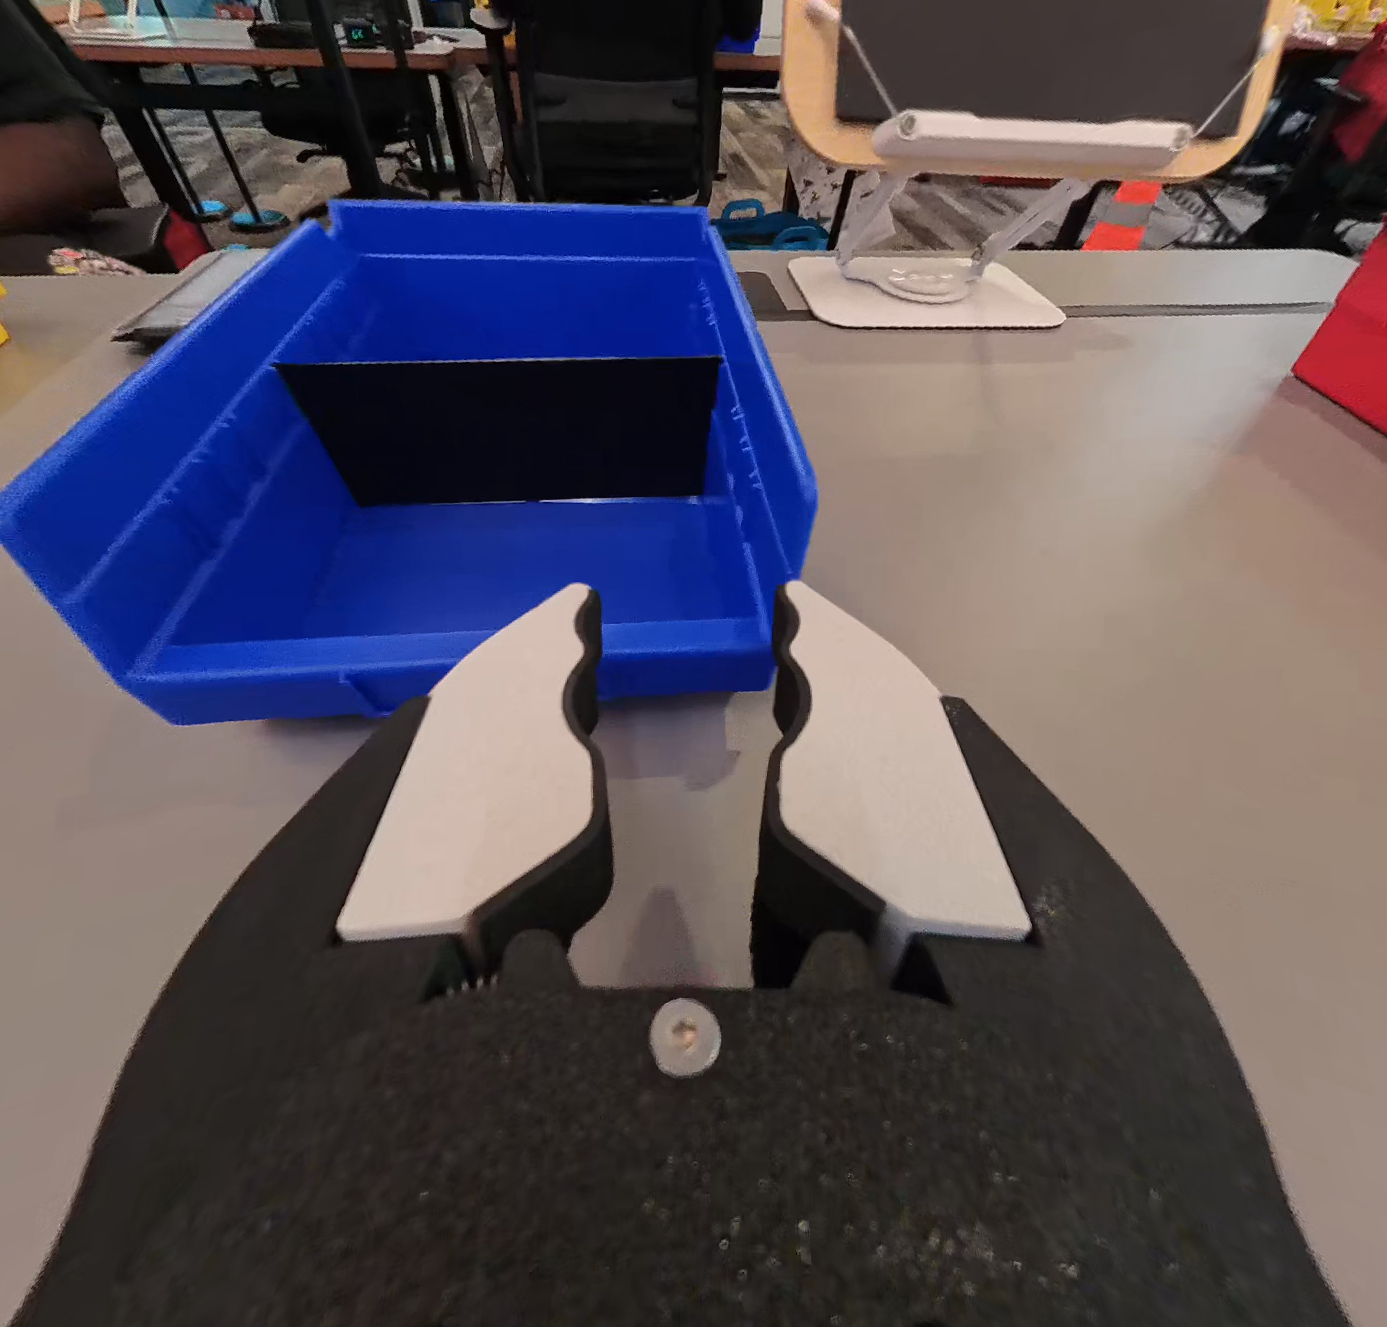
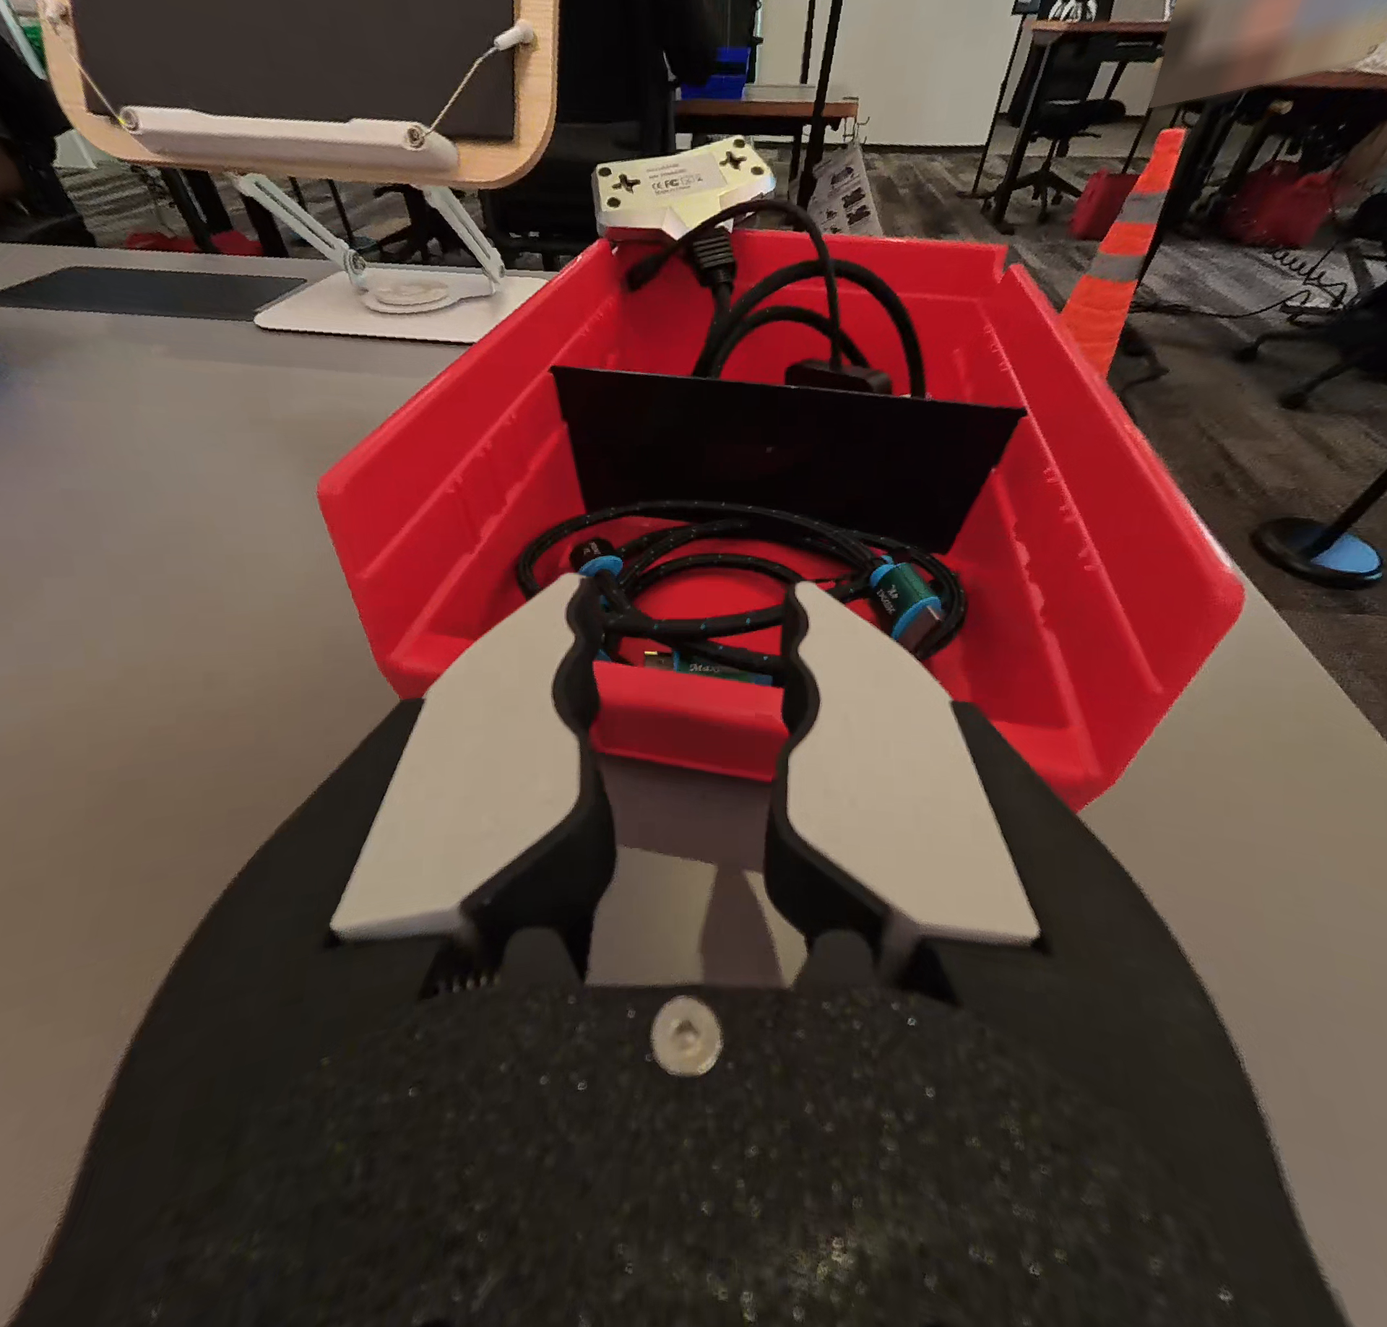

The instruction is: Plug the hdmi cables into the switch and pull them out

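Cables: braided black HDMI cables point(image 2: 720, 578) with blue-and-green plugs lie coiled in the front compartment of the red bin point(image 2: 450, 495), untouched.
Switch: a small white box point(image 2: 679, 184) propped on the bin's far rim, underside facing the camera, with dark leads point(image 2: 825, 300) hanging from it into the rear compartment behind the black divider point(image 2: 780, 450).
Bin place: red bin sits toward the surface's point(image 2: 188, 540) right edge.
Left tool: the left tool point(image 1: 684, 642) has its jaws apart and empty, hovering above the surface just short of the blue bin's point(image 1: 188, 480) front lip.
Right tool: the right tool point(image 2: 687, 627) has its jaws apart and empty, tips over the red bin's front lip, above the coil.
Progress: seemingly at the very start; neither coiled cable has been picked up or plugged in.
Remaining: lifting a plug, steadying the switch, inserting each cable, then pulling them out.
Right view only: cables, switch, and the red bin's inside.
Left view only: blue bin, both compartments bare, split by a black divider point(image 1: 503, 428); red bin is just a sliver at the edge.
Both views: a tilted board on a white stand point(image 1: 927, 293) at the surface's far edge.
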`<state>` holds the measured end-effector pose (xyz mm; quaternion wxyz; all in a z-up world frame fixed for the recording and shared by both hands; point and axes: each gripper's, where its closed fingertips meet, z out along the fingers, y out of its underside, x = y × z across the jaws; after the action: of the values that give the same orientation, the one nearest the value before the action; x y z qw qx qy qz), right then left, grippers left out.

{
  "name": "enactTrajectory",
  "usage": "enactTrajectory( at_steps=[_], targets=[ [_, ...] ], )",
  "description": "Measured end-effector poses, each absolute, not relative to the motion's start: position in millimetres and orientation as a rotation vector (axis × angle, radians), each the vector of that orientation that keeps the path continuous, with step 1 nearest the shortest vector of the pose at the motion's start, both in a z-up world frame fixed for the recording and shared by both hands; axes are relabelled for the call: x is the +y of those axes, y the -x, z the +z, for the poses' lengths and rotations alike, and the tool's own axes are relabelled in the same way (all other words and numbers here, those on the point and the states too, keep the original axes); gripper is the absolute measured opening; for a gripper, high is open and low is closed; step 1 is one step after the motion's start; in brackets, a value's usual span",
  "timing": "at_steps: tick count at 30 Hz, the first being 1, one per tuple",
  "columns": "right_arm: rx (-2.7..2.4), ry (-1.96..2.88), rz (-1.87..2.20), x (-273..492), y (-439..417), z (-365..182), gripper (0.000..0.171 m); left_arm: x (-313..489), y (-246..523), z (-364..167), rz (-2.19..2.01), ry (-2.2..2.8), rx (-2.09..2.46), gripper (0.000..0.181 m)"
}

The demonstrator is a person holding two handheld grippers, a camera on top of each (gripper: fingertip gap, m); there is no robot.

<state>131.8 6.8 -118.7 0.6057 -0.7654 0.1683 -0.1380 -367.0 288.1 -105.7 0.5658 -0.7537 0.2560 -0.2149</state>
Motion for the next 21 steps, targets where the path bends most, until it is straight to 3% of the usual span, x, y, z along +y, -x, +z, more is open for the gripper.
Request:
enactTrajectory(
  at_steps=[15, 21],
  targets=[
    [0.31, 1.805, -0.302, -9.8, -114.6, -116.9, 0.049, 261.0, 332.4, -112.0, -0.524, 1.747, 0.823, 0.042],
    [0.177, 1.903, -0.11, 45.0, -76.9, -126.0, 0.085, 254.3, 325.2, -112.7, -0.544, 1.734, 0.854, 0.041]
  ],
)
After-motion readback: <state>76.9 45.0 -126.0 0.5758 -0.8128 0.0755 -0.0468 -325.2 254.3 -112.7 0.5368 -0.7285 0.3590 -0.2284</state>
